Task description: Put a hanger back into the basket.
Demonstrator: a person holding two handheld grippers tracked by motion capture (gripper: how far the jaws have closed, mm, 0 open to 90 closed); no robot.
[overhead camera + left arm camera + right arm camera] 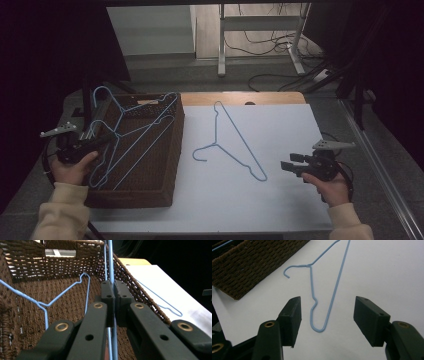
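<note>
Black jaws of the left claw [114, 298] are clamped tight on a blue wire hanger [111, 262] over the wicker basket [30, 267], pinching the thin wire so it can't swing. Inside lies another hanger [63, 291], maybe two, hard to count in the tangle. Over on the right, the right claw [327, 317] gapes open, empty, just short of the single hanger [329, 290] flat on the white table [382, 270], lined up for a pick.
</note>
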